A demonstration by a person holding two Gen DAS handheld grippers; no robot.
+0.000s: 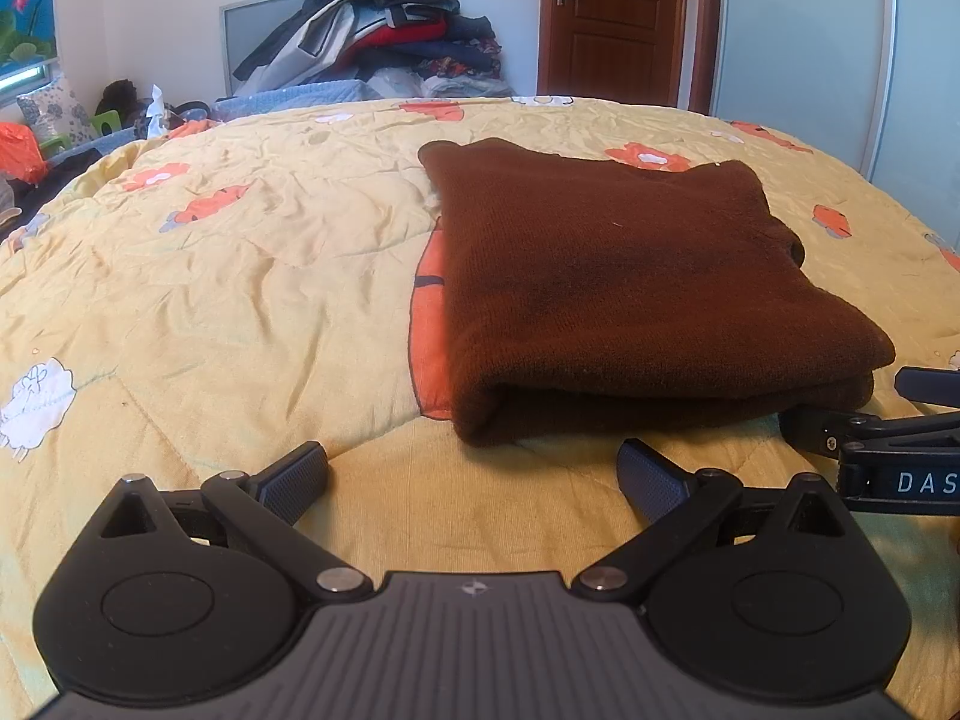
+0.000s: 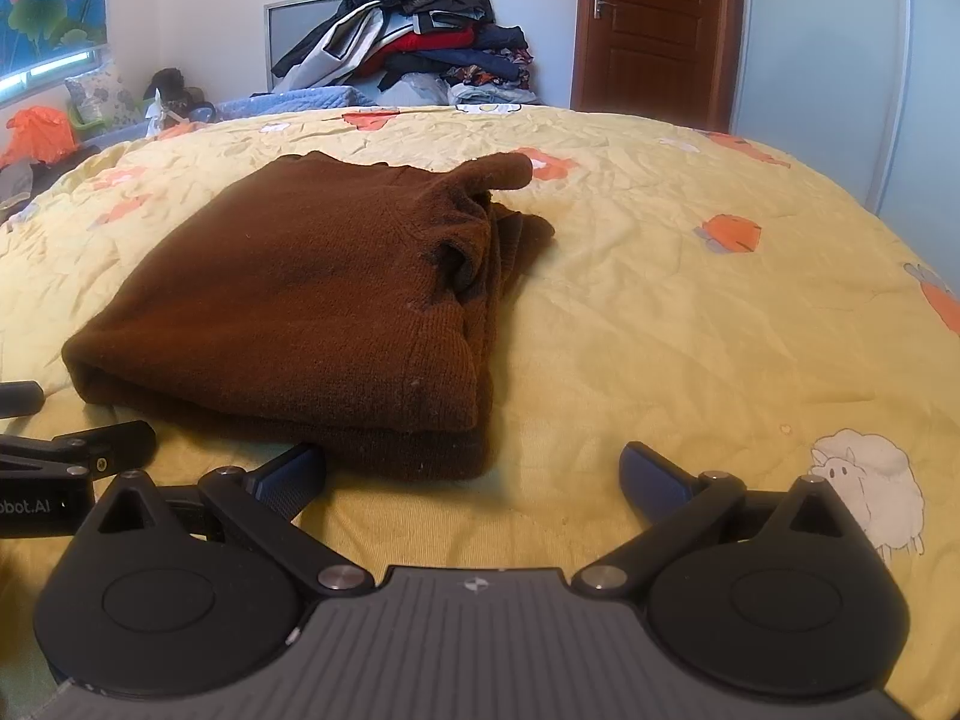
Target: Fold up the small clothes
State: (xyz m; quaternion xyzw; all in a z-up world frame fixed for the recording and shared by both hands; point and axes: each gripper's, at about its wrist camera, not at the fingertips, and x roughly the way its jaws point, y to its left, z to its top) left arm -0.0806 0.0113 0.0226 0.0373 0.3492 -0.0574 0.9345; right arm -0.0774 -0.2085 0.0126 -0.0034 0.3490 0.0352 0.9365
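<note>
Sweater (image 1: 648,294), brown, folded, lying on bed (image 1: 240,276); left gripper (image 1: 474,474) fingers spread, empty; right gripper (image 2: 474,474) fingers spread, empty, just beside sweater.

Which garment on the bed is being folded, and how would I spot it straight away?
Look at the yellow quilt printed with orange shapes and white sheep. Near its front edge lies the brown sweater, folded into a thick rectangle. Unlike the mixed clothes pile heaped against the far wall, it lies alone, flat and plain dark brown.
</note>
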